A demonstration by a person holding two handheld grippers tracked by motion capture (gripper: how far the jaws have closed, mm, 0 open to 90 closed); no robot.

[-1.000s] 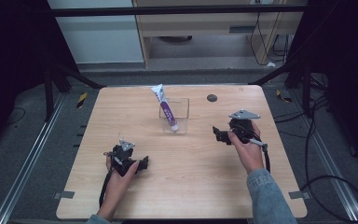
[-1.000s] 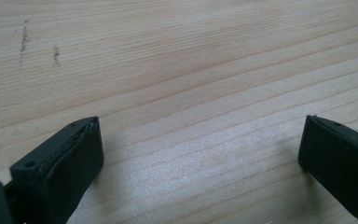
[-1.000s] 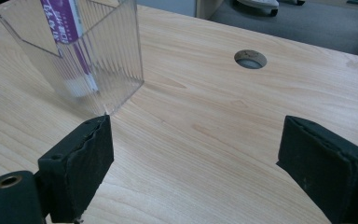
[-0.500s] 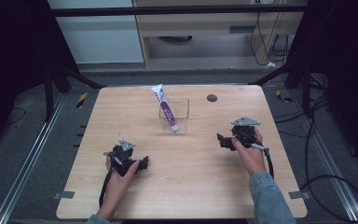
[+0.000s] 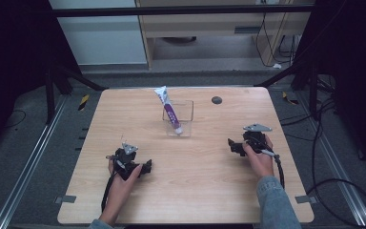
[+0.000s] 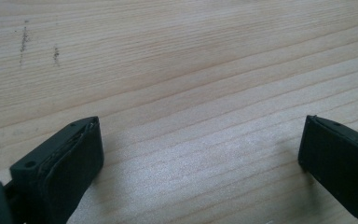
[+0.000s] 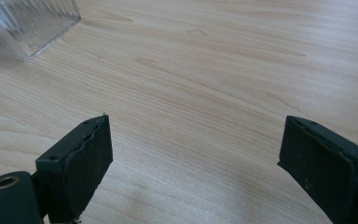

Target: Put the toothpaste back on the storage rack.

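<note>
A clear square container (image 5: 177,118) stands near the middle of the wooden table (image 5: 186,191), and a white and purple tube (image 5: 168,108) leans in it with its top sticking out to the far left. My left gripper (image 5: 147,165) rests on the table at the front left, jaws wide apart over bare wood (image 6: 200,154). My right gripper (image 5: 230,145) sits at the right side, open, with nothing between its fingers (image 7: 77,163). A corner of the clear container (image 7: 25,23) shows at the top left of the right gripper view.
A small dark round spot (image 5: 216,99) lies on the table behind the container, to the right. Cables (image 5: 333,181) run over the grey floor right of the table. Metal rails (image 5: 33,157) flank the table.
My right gripper has moved toward the near right and come down close to the table. The left gripper, the container and the tube have stayed put.
</note>
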